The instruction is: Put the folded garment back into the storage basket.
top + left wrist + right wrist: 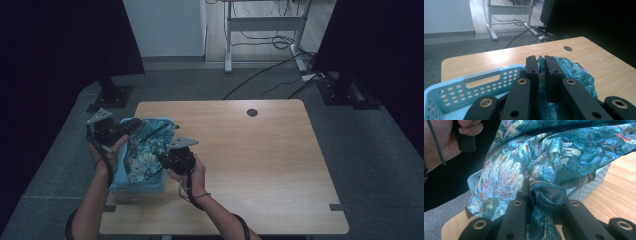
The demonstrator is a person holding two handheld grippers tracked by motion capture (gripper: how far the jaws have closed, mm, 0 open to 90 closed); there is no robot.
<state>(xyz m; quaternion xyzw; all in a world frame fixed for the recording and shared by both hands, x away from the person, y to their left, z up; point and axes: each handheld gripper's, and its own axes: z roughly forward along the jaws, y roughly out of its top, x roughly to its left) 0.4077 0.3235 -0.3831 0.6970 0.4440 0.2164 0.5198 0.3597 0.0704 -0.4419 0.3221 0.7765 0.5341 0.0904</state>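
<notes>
- High view: a person stands at the near-left corner of the table (pixel 250 165). The left gripper (pixel 131 126) and right gripper (pixel 164 161) hold a patterned cloth (pixel 145 150) between them, over a blue basket (pixel 137 187) at the table's left edge. The cloth hangs partly inside the basket; it looks as though it is being lifted out or lowered in, and a grip at each end would keep it spread rather than bunched.
- Left gripper view: the jaws are nearly together, clamped on a thin fold of the cloth (pixel 574 72). The basket (pixel 454 92), with its perforated wall and handle slot, lies just below and beside the jaws, so this end is held above the rim.
- Right gripper view: the jaws are pinched on a bunched, twisted corner of the cloth (pixel 544 195), the rest draping up and away. The basket (pixel 596 180) wall sits just behind the cloth. The person's other hand (pixel 446 142) shows at upper left.
</notes>
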